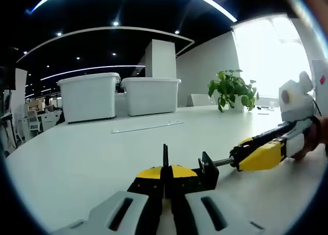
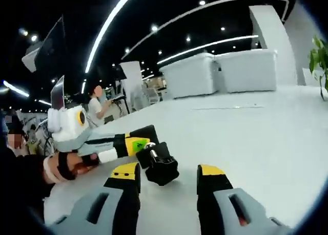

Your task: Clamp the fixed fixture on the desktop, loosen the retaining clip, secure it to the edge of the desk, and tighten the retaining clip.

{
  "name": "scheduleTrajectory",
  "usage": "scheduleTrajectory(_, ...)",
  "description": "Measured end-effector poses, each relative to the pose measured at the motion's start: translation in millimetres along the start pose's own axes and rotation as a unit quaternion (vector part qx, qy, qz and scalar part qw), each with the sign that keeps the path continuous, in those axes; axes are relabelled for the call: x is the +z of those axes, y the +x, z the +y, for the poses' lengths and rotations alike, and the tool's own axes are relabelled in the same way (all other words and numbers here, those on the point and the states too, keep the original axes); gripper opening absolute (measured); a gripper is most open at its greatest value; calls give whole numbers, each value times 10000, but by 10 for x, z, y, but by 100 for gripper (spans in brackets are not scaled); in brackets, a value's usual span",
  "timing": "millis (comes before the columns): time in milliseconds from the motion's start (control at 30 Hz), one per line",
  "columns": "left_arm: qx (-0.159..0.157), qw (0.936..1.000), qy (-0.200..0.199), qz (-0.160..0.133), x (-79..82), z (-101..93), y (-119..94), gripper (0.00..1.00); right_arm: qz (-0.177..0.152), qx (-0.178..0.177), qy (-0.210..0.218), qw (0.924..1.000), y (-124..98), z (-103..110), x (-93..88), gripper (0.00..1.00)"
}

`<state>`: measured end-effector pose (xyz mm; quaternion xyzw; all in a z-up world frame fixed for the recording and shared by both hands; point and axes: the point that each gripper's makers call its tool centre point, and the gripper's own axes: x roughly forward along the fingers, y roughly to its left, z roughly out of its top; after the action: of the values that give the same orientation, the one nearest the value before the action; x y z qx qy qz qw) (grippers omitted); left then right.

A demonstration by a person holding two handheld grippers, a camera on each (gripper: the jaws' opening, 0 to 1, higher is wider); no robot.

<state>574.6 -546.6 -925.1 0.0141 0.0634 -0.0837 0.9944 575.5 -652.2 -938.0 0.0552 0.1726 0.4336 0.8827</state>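
The clamp [image 1: 205, 169] lies on the white worktop [image 1: 102, 153]. Left gripper [image 1: 165, 186]: jaws clenched on its bar. Right gripper [image 2: 167, 181]: jaws released, straddling the clamp's black head [image 2: 161, 166]. Advice: keep the bar level while loosening. Room: storage bins [image 1: 89, 97], potted plant [image 1: 233, 89], dark ceiling.

matt white desk [image 1: 77, 158], plastic-handled clamp [image 1: 259, 155]

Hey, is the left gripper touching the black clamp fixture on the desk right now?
Touching. In the left gripper view, the left gripper has its jaws shut on the thin upright plate of the black clamp fixture.
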Motion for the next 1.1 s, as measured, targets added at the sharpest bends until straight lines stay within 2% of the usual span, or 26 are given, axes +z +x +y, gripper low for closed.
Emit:
scheduleTrajectory(67, -5, 10000, -2, -1, -1, -1, -2, 4, -49, 72, 155, 9998, 0, 26, 21, 38)
scheduleTrajectory(133, -5, 10000, 2, 0, -2, 0, -4, 4, -129, 193, 520, 9984, -4, 81, 54, 34)
scheduleTrajectory(200, -7, 10000, -4, 1, -2, 0, -7, 4, -119, 336, 1290, 9910, 7, 99, 70, 31)
scheduleTrajectory(267, -7, 10000, -1, 1, -2, 0, -8, 4, 40, 299, 1633, 9861, 33, 30, 25, 31)
scheduleTrajectory(333, -17, 10000, -6, 1, -2, -2, -9, 4, 44, 321, 1586, 9868, 50, 5, 35, 29)
scheduleTrajectory(400, -20, 10000, -5, 2, -3, -1, -6, 4, 104, 427, 1861, 9815, 56, 48, 26, 27)
scheduleTrajectory(467, -19, 10000, 1, 0, -4, -1, -7, 4, 165, 457, 1905, 9805, 71, 58, 21, 25)
scheduleTrajectory(600, -19, 10000, -5, 1, -5, 1, -7, 4, 139, 428, 1853, 9816, 65, 57, 30, 24)
scheduleTrajectory(733, -18, 10000, 0, 0, -5, 0, -7, 4, 61, 280, 1346, 9905, 66, 27, 69, 23)
scheduleTrajectory(800, -14, 10000, 2, 0, -5, 1, -7, 4, 0, 233, 791, 9966, 96, -32, 120, 22)
scheduleTrajectory(867, -12, 10000, 4, -1, -6, 1, -9, 4, -106, 222, 59, 9997, 77, 18, 128, 22)
scheduleTrajectory(900, -12, 10000, 5, -1, -6, 1, -9, 4, -219, 229, -294, 9991, 70, 42, 142, 22)
scheduleTrajectory(967, -11, 10000, 19, -1, -5, 2, -8, 4, -319, 226, -701, 9968, 55, 70, 140, 22)
scheduleTrajectory(1100, -8, 10000, 18, -1, -5, 3, -8, 4, -392, 180, -1083, 9932, 44, 92, 140, 22)
